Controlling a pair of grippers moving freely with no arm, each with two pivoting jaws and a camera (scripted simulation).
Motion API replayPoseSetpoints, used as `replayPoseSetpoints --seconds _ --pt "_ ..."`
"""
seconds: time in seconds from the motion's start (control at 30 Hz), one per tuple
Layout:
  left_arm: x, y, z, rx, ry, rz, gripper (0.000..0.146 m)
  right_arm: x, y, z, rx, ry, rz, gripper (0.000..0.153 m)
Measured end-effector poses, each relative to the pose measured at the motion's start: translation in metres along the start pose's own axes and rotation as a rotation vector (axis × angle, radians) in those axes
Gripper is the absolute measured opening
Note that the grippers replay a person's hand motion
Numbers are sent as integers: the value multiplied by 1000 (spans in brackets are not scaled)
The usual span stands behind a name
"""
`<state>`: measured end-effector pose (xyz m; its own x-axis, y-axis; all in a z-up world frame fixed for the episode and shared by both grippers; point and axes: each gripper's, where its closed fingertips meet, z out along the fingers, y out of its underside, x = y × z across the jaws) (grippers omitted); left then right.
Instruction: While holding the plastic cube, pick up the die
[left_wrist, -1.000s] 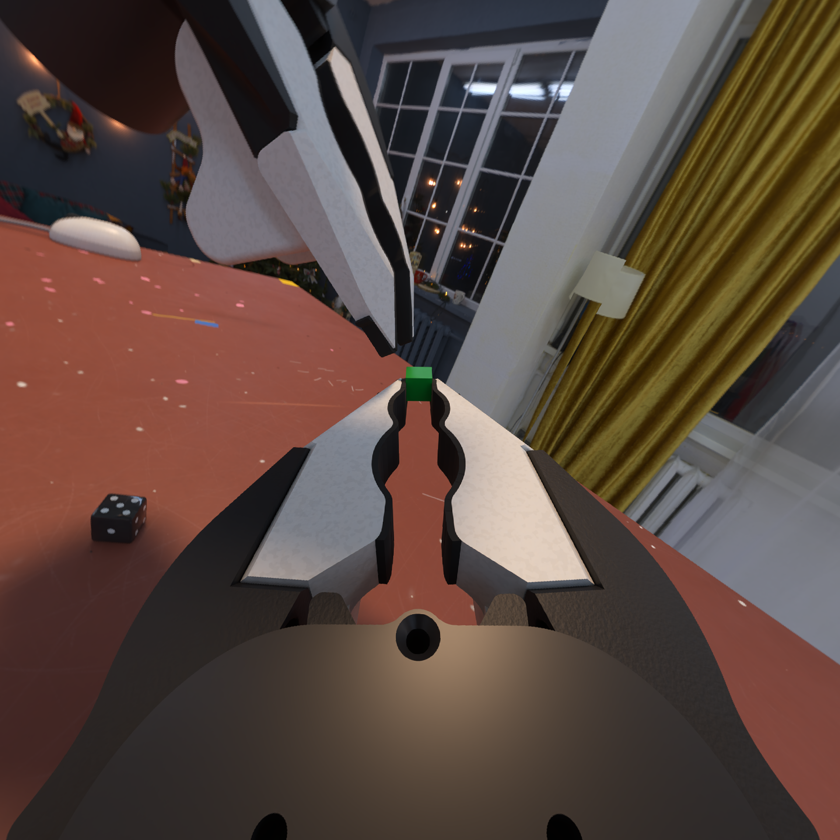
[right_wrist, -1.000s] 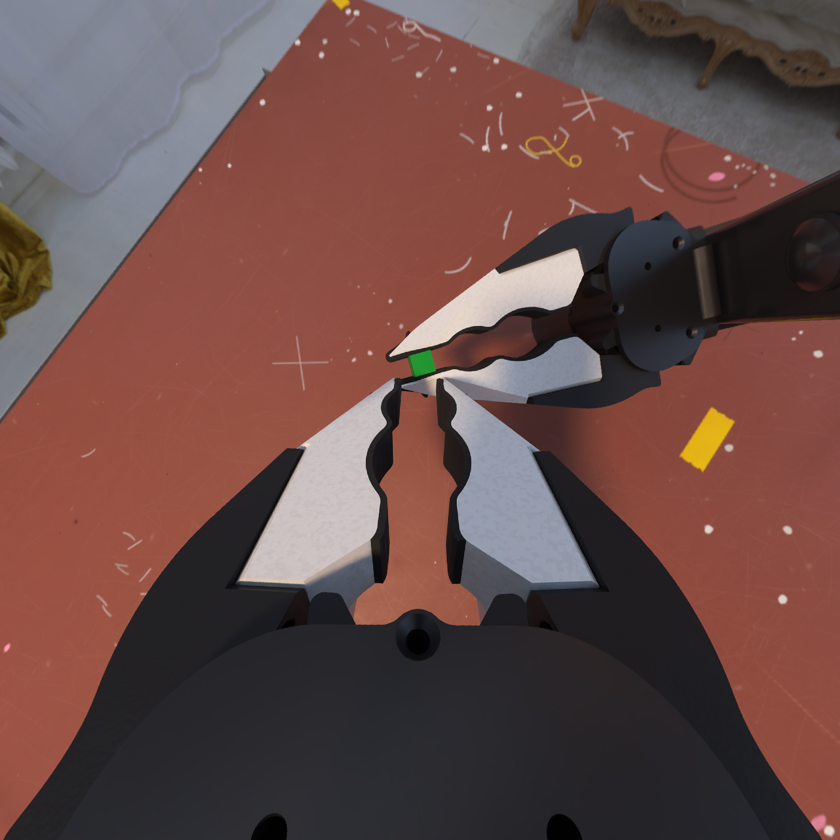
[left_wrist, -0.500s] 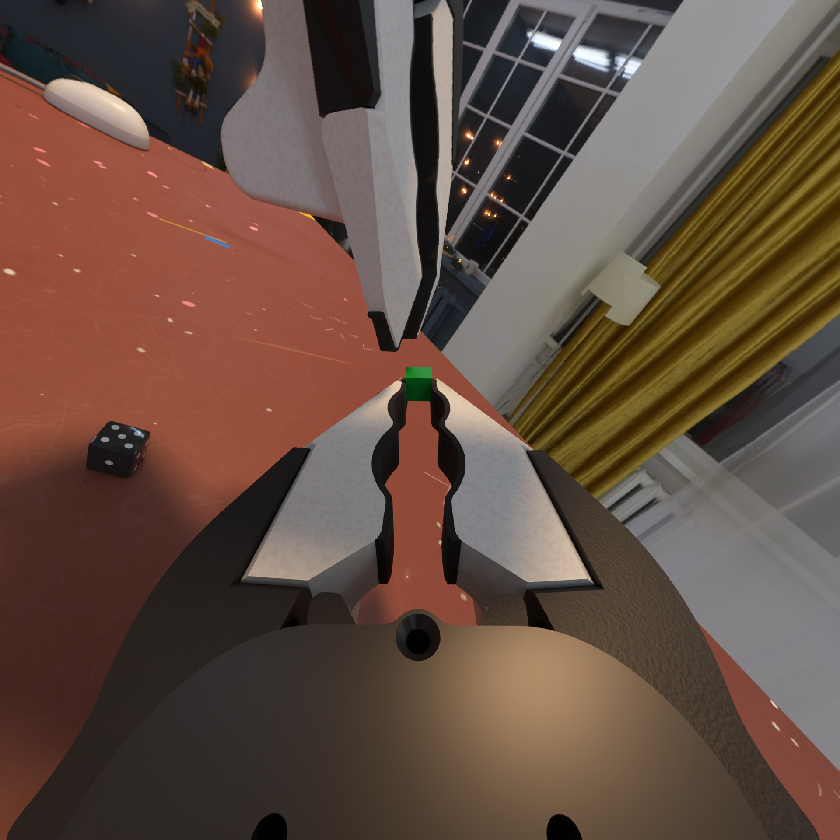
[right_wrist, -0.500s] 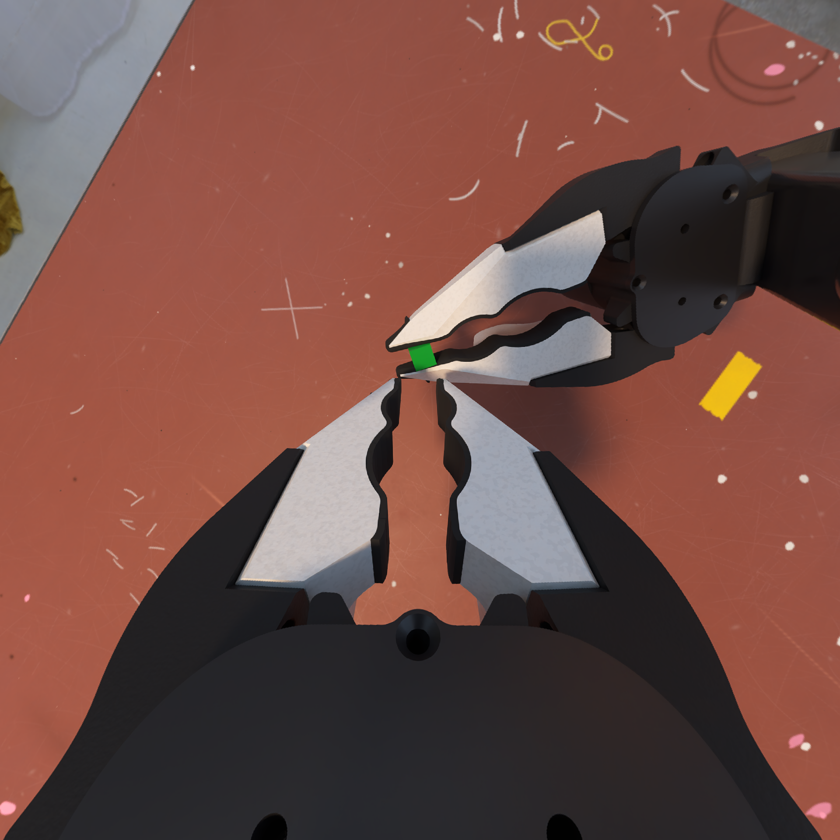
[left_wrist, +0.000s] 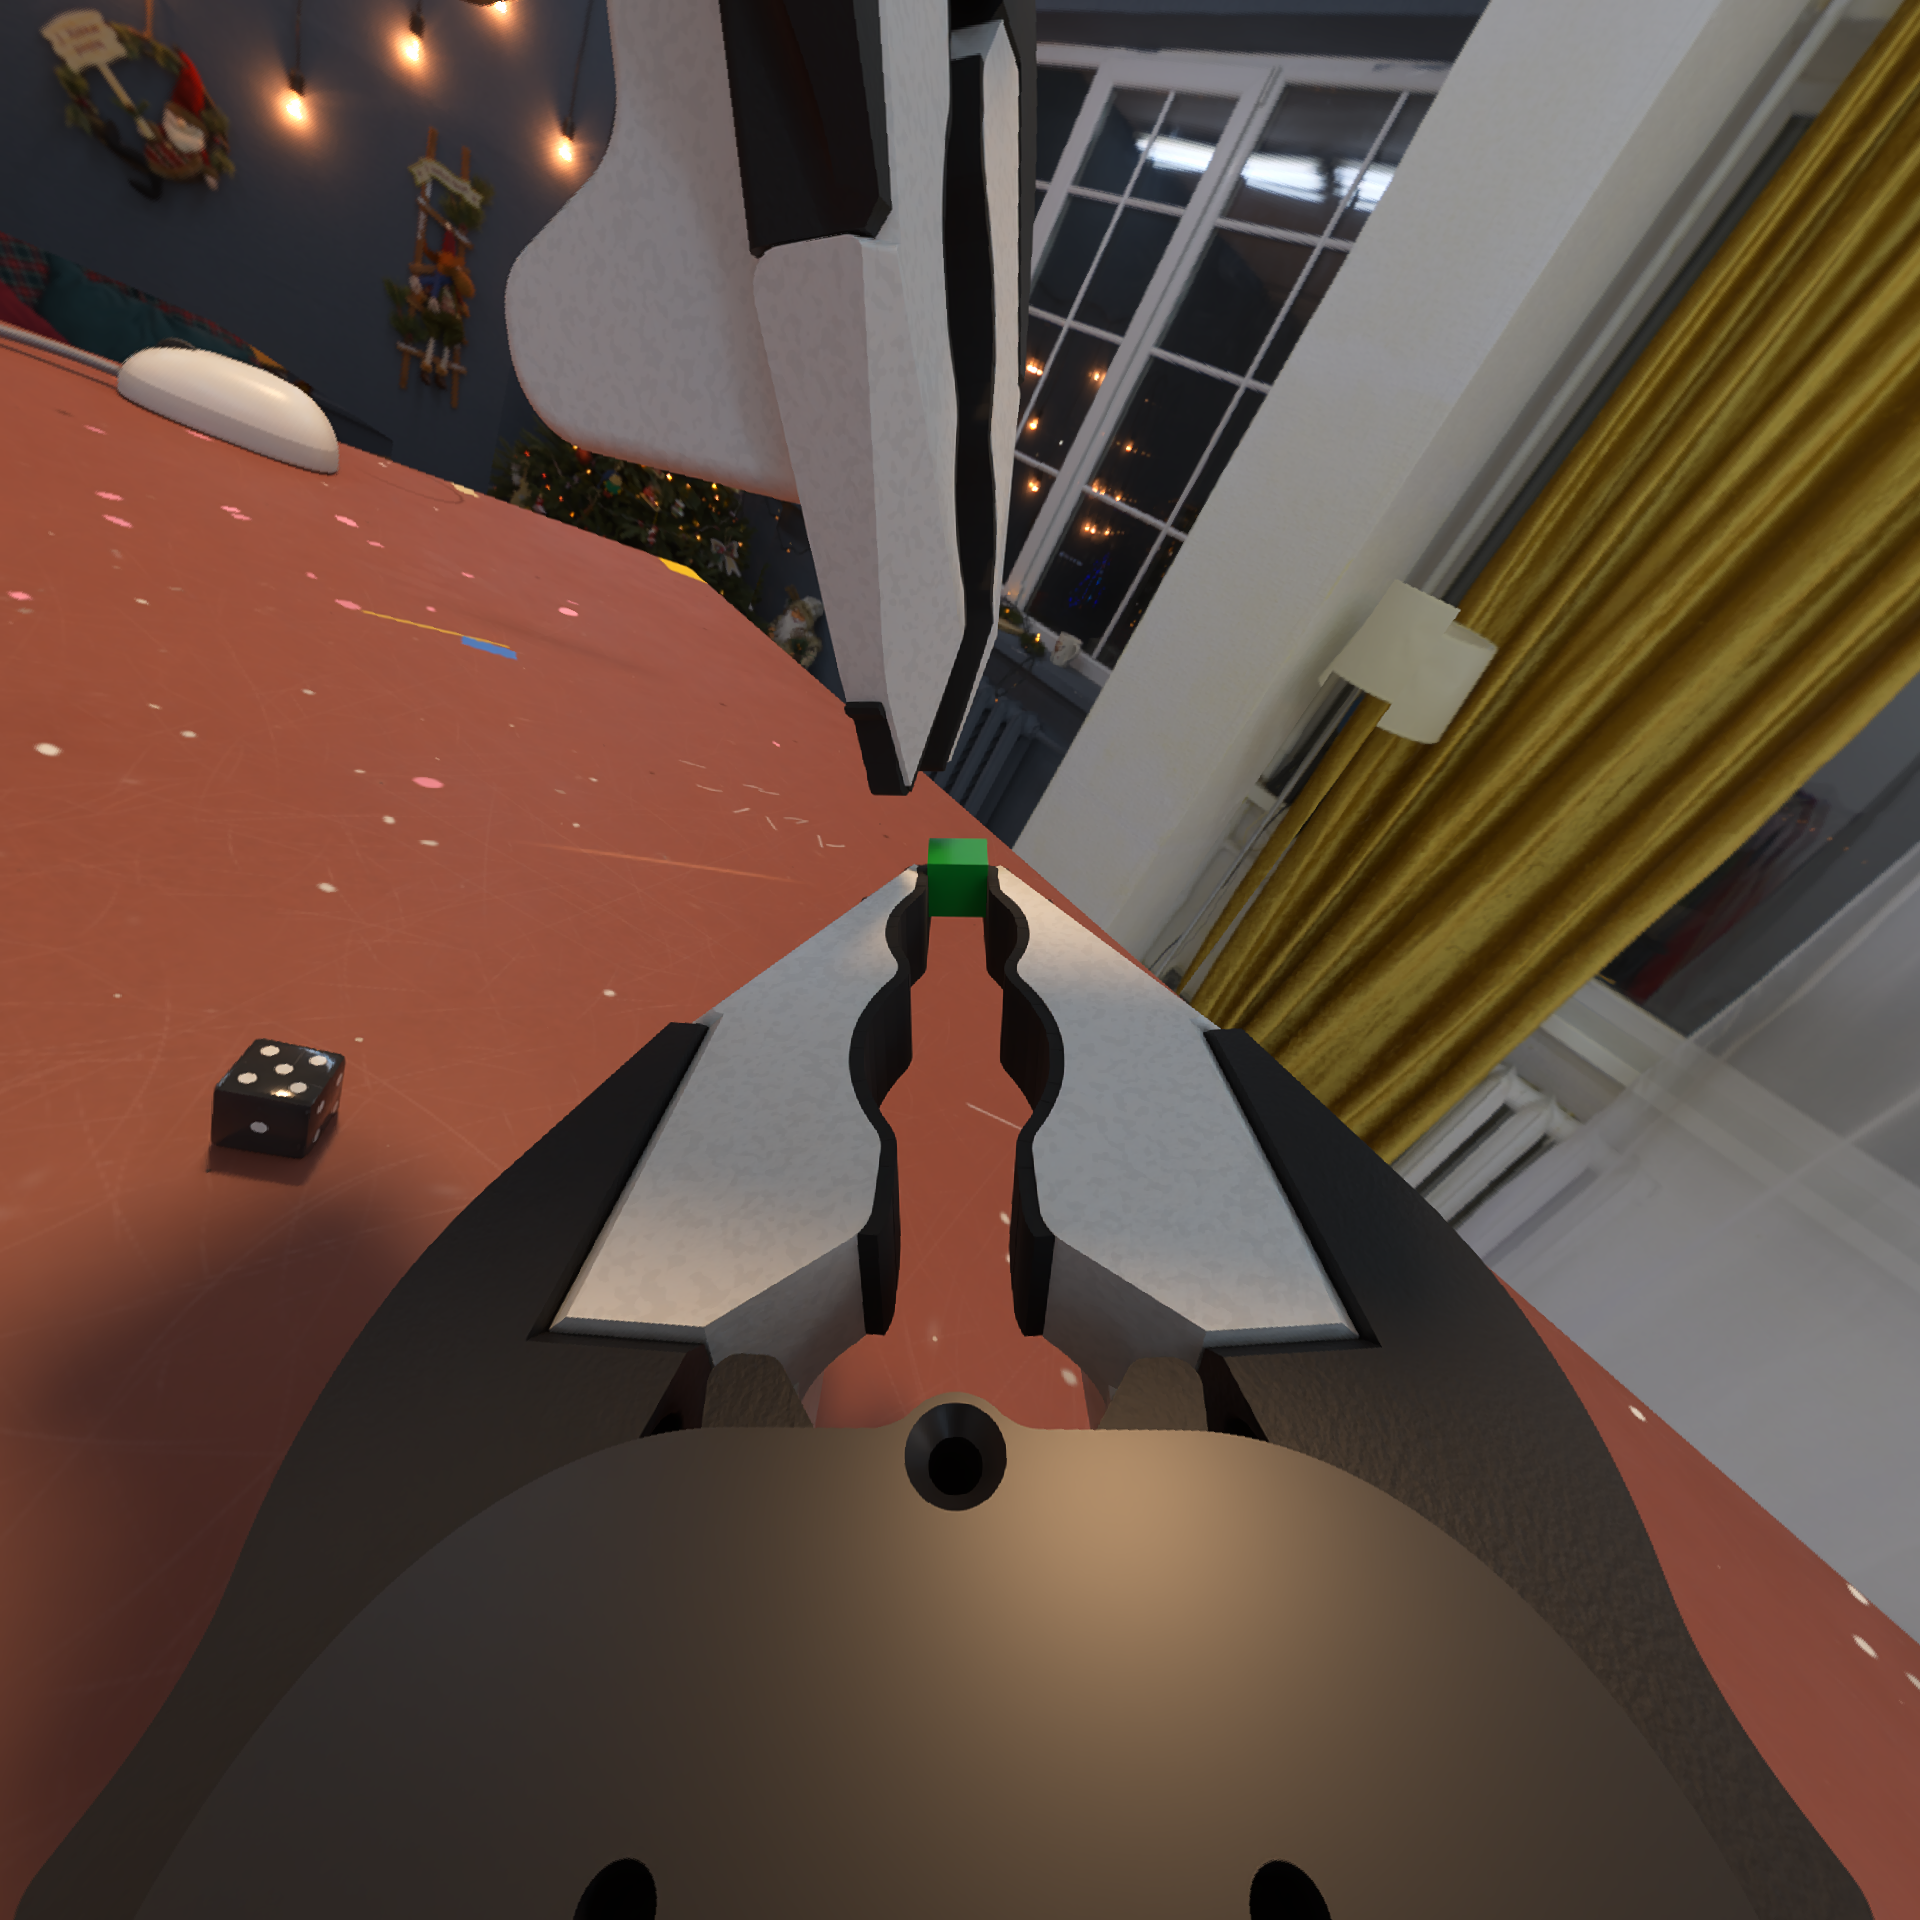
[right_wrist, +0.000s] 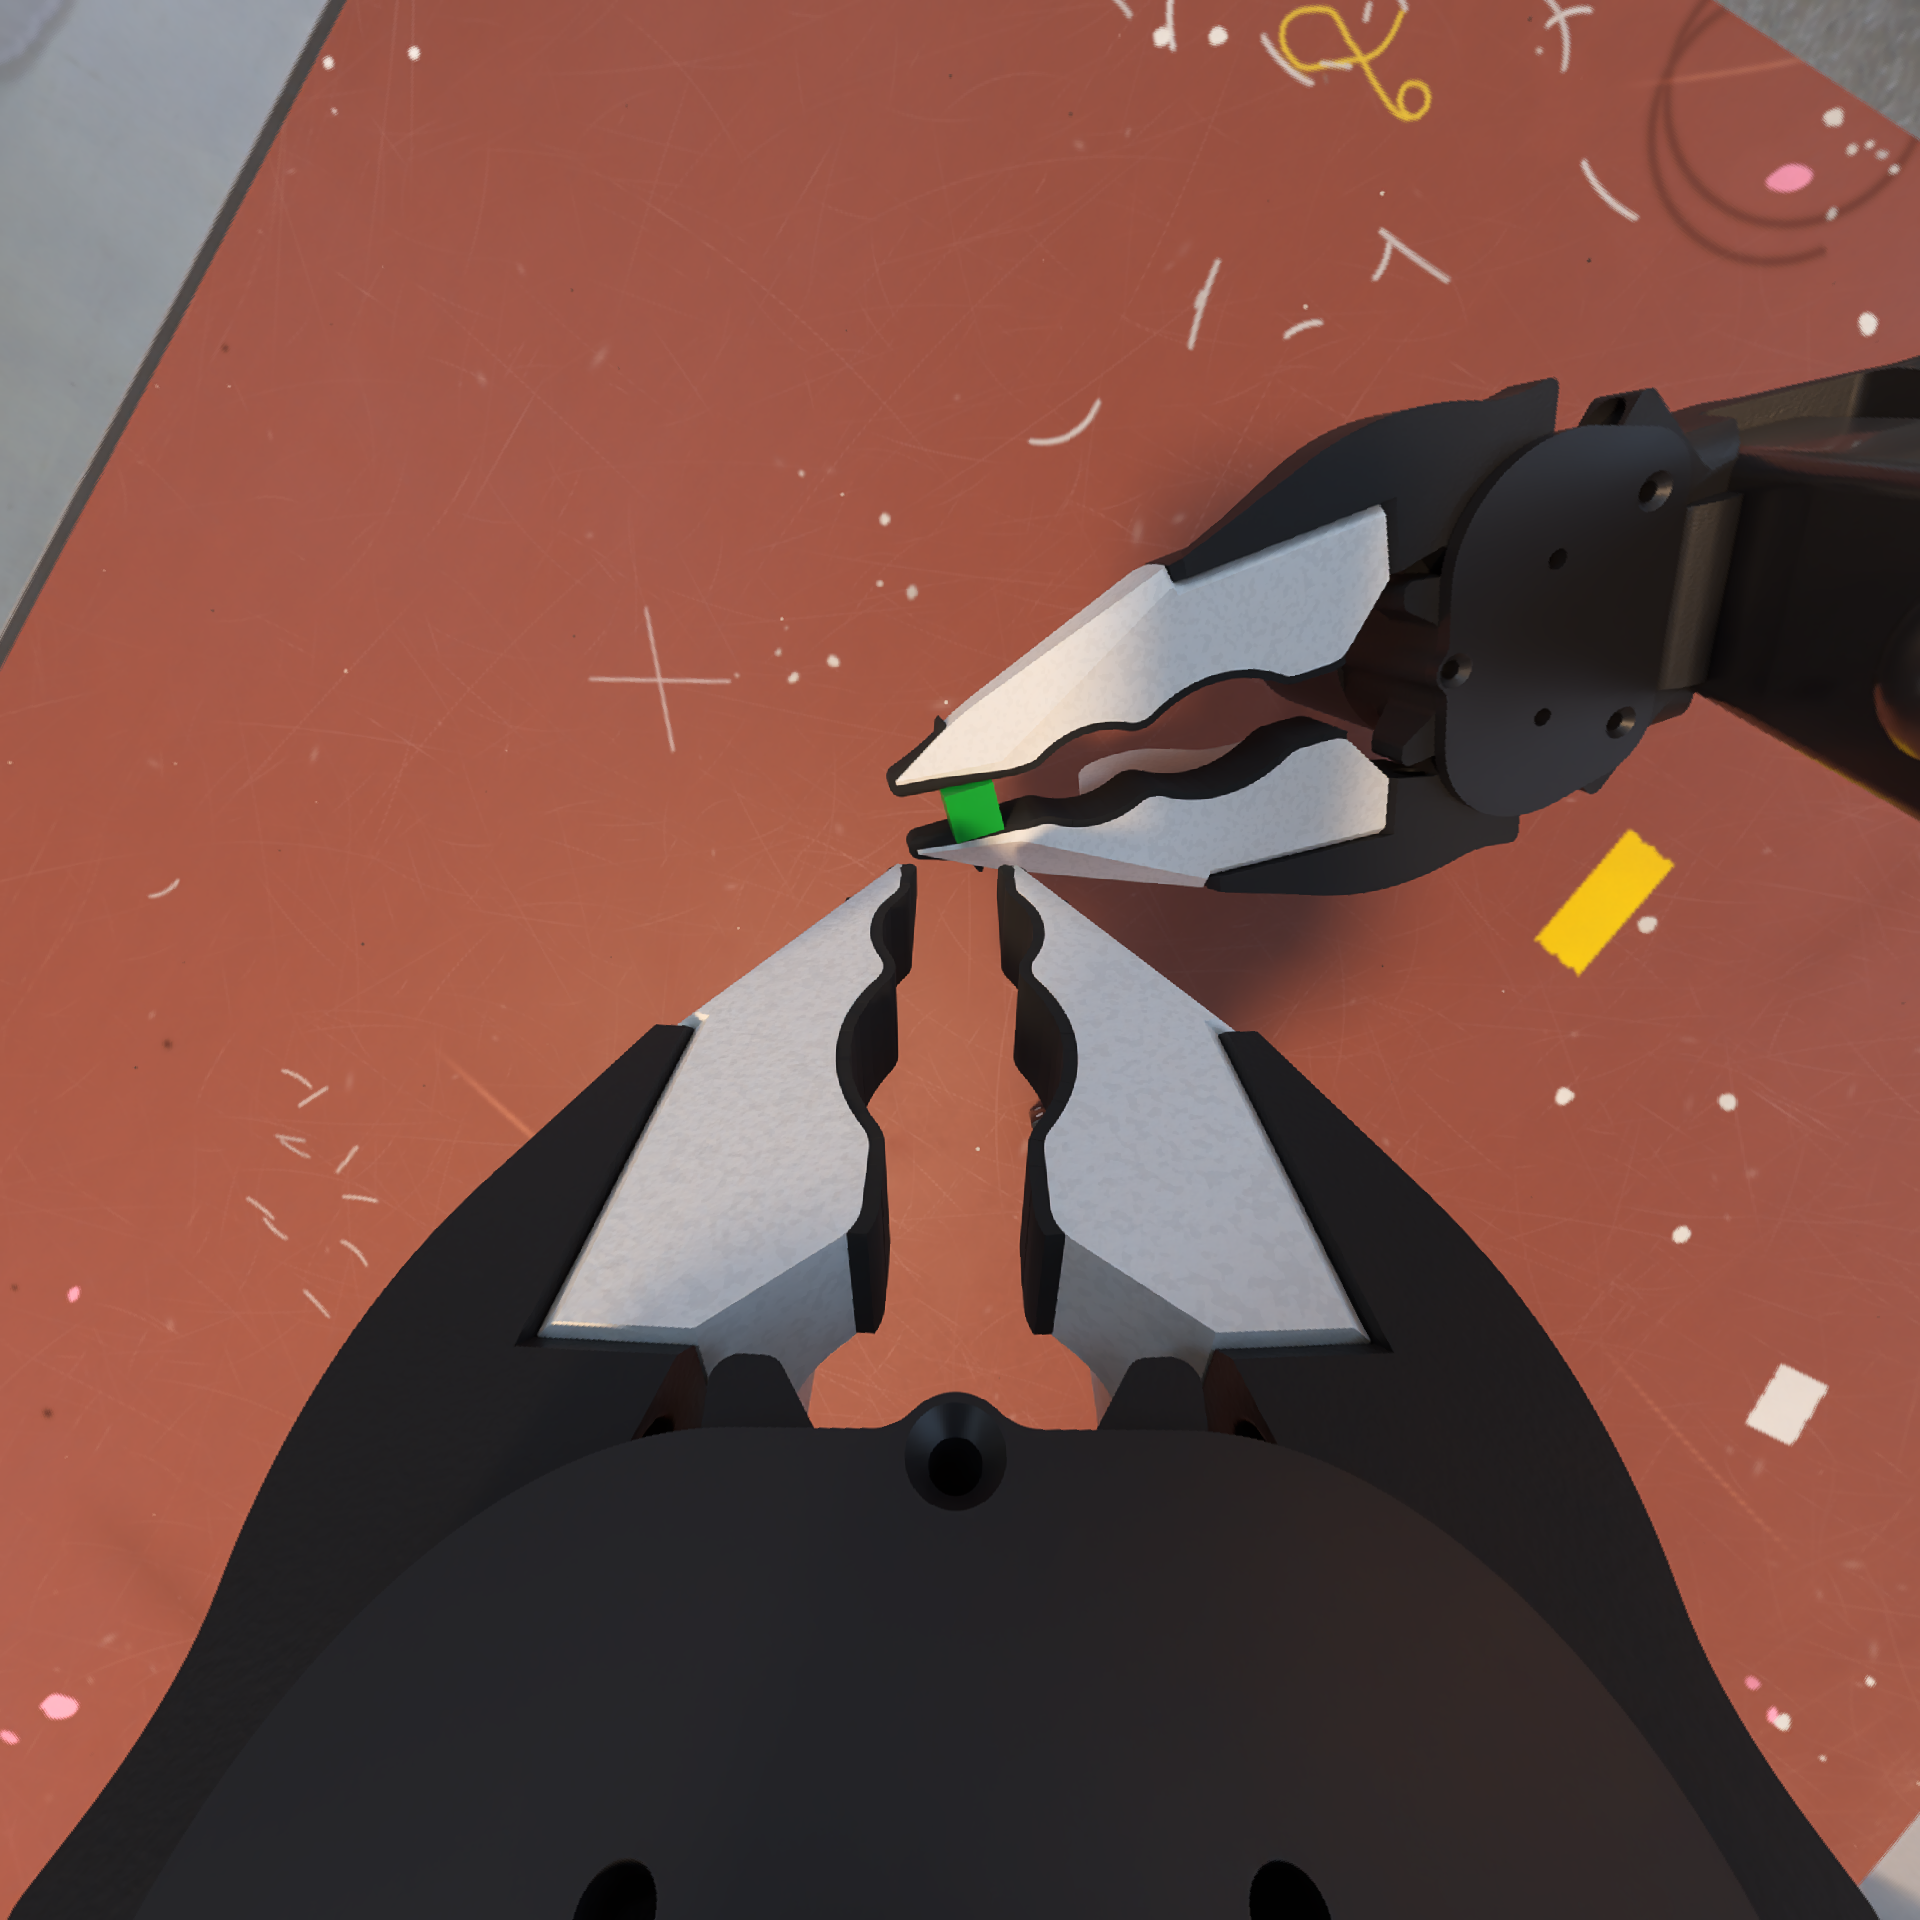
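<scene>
Right gripper (right_wrist: 956, 883) lowered nearer table, fingers apart, left gripper (left_wrist: 956, 883) clamping plastic cube (left_wrist: 957, 880), seemingly level.

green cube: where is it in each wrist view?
Left wrist view: green cube centre frame, pinched at the left gripper fingertips.
Right wrist view: cube just above centre, between the left gripper's tips.
Shared landmark: the red table.

die (left_wrist: 276, 1098) on table (left_wrist: 312, 831) | cube (left_wrist: 956, 879) between left jaws
</scene>
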<state>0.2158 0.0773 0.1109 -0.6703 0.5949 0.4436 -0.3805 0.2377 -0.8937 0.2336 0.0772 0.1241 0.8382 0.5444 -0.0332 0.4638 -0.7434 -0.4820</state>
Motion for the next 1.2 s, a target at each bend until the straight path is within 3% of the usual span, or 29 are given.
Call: replayPoseSetpoints --seconds 1.2 --pt "10 -1 5 2 14 138 9 -2 -13 -1 -77 -30 -19 16"
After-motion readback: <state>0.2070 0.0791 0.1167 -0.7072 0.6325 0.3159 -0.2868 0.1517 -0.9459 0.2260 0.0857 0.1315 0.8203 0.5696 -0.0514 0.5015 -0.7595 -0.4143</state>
